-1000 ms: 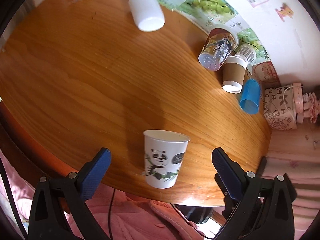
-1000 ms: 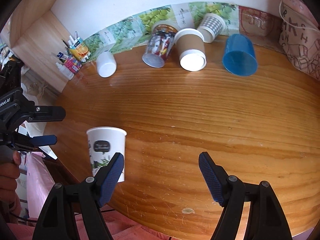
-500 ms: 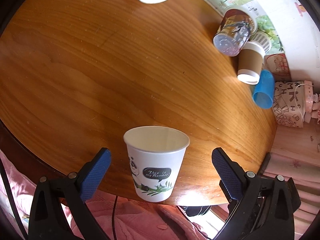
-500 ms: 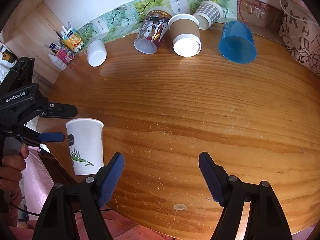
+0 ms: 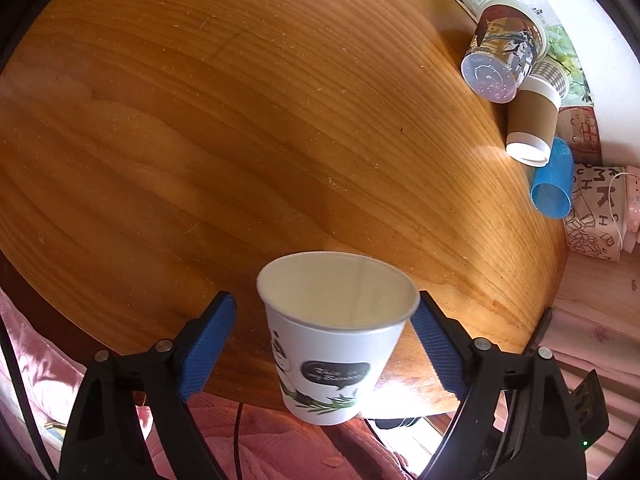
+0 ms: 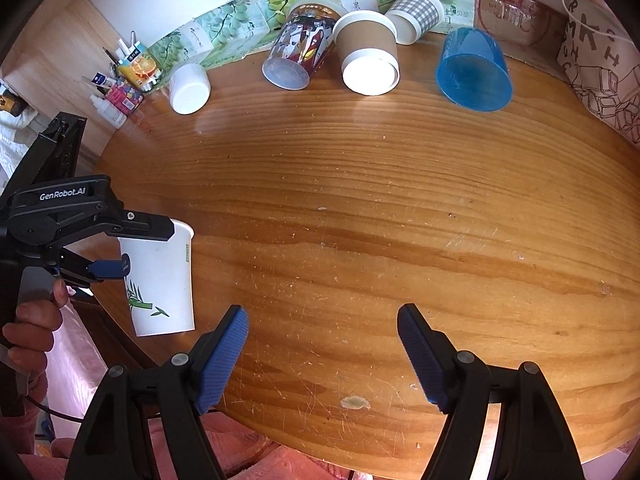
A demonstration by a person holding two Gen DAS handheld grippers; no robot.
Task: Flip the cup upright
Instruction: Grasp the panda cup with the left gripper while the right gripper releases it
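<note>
Wooden table [image 6: 360,220]: six cups; left gripper [image 5: 324,340] wide around upright panda cup [image 5: 332,344]; right gripper [image 6: 322,356] wide.

So the paper cup [image 5: 334,332] stands upright at the near edge of the tabletop [image 5: 240,140], sitting between the fingers [image 5: 208,344] of the left gripper [image 5: 324,344]; whether they touch it I can't tell. From the right wrist view it's off at the left edge, left of the right gripper [image 6: 322,354], which hangs over bare tabletop. Along the far side by the wall there's a row lying on their sides: small cup [image 6: 189,89], printed cup [image 6: 300,56], sleeved cup [image 6: 370,58] and tumbler [image 6: 474,70], left to right, with a checked cup [image 6: 414,16] behind the sleeved one. Little bottles [image 6: 120,88] sit far left.
</note>
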